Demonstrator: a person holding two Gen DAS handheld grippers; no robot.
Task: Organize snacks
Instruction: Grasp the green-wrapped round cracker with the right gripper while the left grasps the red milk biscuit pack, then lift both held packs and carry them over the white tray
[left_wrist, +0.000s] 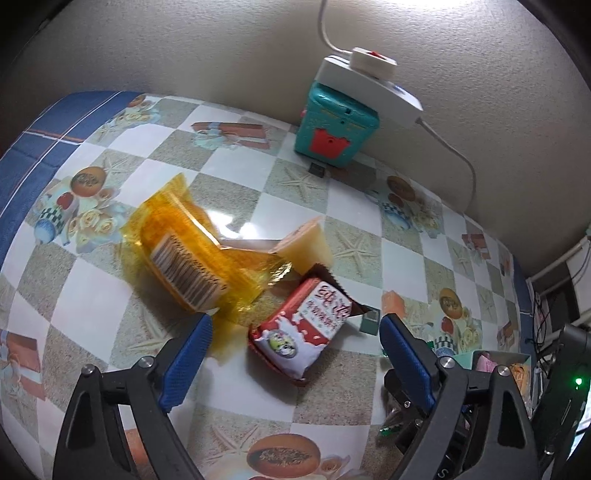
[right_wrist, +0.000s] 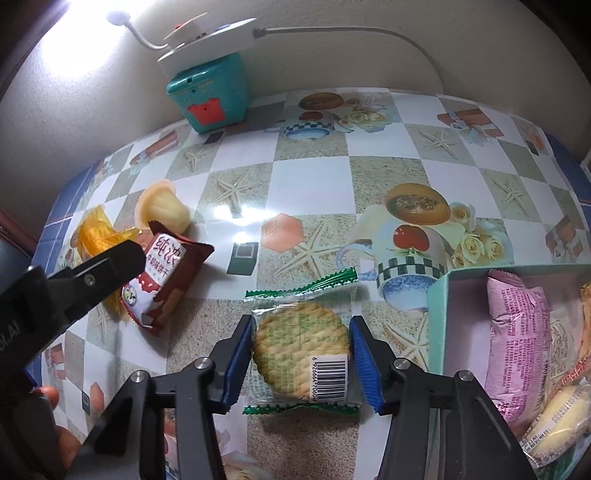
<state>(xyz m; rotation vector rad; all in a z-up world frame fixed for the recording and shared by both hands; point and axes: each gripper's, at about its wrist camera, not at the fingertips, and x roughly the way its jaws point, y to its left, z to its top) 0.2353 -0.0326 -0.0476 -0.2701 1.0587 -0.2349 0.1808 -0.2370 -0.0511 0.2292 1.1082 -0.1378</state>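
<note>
In the right wrist view a clear, green-edged cracker packet (right_wrist: 301, 343) lies on the patterned tablecloth. My right gripper (right_wrist: 302, 349) is shut on it, with a blue pad against each side. In the left wrist view my left gripper (left_wrist: 295, 334) stands open over a red-and-white biscuit packet (left_wrist: 303, 328), its pads well clear of the packet on both sides. Beside the biscuit packet lie an orange packet (left_wrist: 184, 254) and a pale jelly cup (left_wrist: 306, 243). A teal box (right_wrist: 437, 325) at the right holds a pink packet (right_wrist: 517, 343) and other snacks.
A teal toy case (left_wrist: 332, 125) with a white power strip (left_wrist: 369, 85) on top stands against the wall at the back, its cable trailing right. The tablecloth's blue border (left_wrist: 48, 140) marks the table's left edge. A hand (right_wrist: 48, 398) shows at lower left.
</note>
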